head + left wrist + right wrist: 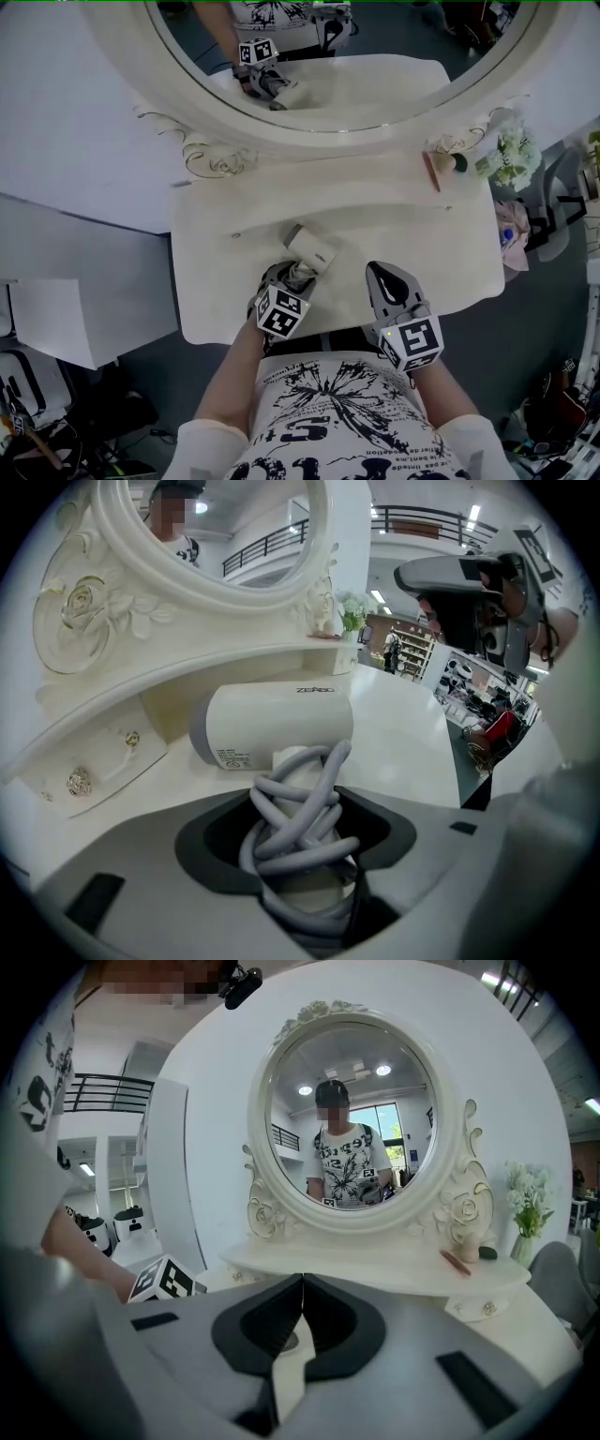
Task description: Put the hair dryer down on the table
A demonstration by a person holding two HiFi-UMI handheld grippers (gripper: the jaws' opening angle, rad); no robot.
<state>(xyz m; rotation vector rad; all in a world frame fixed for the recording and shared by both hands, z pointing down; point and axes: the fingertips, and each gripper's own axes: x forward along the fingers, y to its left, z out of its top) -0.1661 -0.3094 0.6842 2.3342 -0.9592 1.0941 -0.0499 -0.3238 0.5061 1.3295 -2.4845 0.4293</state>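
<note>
The oval mirror [375, 94], in its carved cream frame, stands at the back of a cream dressing-table worktop [422, 244]. A white hair dryer [311, 247] is in front of the mirror, a little left of its centre, with its barrel lying crosswise and its open end turned toward the mirror's left side. Its barrel seems to rest on the worktop, though no view makes the contact certain.

The left gripper [292, 274] is on the near side of the hair dryer from the mirror. Its jaws stand wide and are clamped on the handle. A grey cord [300, 817] is wound round the handle in loose loops that fill the gap between the jaws. In the left gripper view the barrel [281, 722] rises just beyond the left gripper [300, 841].

The right gripper [382, 277] hovers in front of the mirror too, slightly right of its centre and well apart from the hair dryer. Its jaws are pressed together with nothing between them. The right gripper view, over the right gripper [301, 1312], faces the mirror [352, 1115] squarely.

A narrow shelf [356, 169] runs under the mirror. At the mirror's lower right, a reddish stick [432, 172] lies on the shelf, and white flowers [511, 155] stand just past it.
</note>
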